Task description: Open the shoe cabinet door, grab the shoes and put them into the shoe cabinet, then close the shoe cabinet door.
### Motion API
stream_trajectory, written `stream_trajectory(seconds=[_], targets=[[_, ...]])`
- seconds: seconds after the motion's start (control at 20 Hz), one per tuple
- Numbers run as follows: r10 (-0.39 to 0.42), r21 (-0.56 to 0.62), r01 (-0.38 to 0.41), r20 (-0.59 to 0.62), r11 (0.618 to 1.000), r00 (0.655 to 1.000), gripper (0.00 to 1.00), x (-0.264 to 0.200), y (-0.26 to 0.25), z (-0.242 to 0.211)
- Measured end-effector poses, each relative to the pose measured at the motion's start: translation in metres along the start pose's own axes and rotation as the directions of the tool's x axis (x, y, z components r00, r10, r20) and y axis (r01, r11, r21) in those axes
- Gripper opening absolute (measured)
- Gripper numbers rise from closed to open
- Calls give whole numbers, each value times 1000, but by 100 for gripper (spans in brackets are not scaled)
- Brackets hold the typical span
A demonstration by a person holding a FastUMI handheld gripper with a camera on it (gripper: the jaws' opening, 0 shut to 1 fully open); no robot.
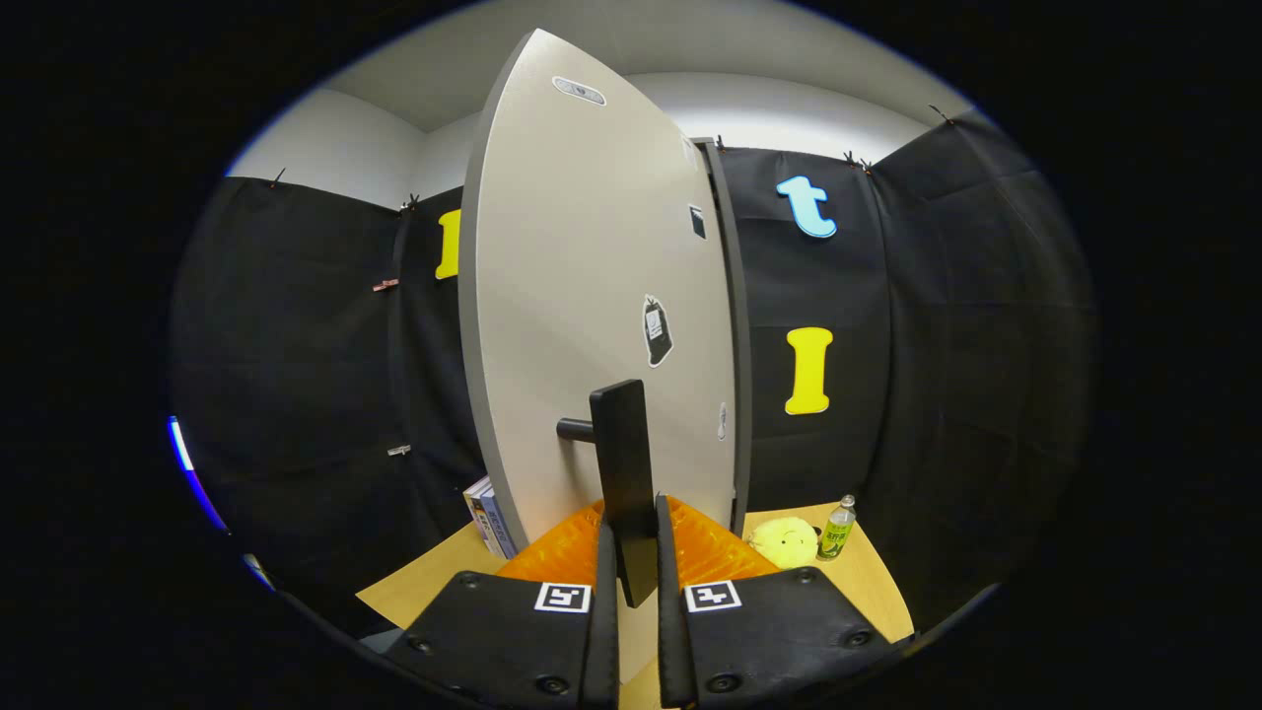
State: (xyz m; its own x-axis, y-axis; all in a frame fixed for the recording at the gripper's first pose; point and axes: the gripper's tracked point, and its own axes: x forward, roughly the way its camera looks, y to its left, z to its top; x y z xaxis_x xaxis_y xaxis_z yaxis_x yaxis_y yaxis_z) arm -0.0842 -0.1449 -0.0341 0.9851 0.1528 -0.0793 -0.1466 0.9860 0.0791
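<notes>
Jaws (631,552) clamp the door handle (623,463) of the cabinet door (582,296), whose stickers are unreadable.

Claw (631,552) level, facing forward — fingers nearly together, clamped on the door handle (623,473).

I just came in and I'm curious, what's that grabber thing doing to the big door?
A person's hand-held gripper has both fingers clamped on the flat black handle of the tall pale grey cabinet door, which stands partly open. On the wooden table beside it sit a yellow plush toy and a green bottle.
</notes>
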Motion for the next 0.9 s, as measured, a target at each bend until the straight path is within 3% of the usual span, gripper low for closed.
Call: stream_trajectory(seconds=[0.3,0.35,0.75,0.9], targets=[[-124,18,124,-23,992,992,19,-9,-55,-4],[-138,21,138,-22,990,990,15,-11,-64,-3],[-172,59,172,-8,983,985,14,-28,-102,2],[-221,33,221,22,975,975,14,-40,-113,9]])
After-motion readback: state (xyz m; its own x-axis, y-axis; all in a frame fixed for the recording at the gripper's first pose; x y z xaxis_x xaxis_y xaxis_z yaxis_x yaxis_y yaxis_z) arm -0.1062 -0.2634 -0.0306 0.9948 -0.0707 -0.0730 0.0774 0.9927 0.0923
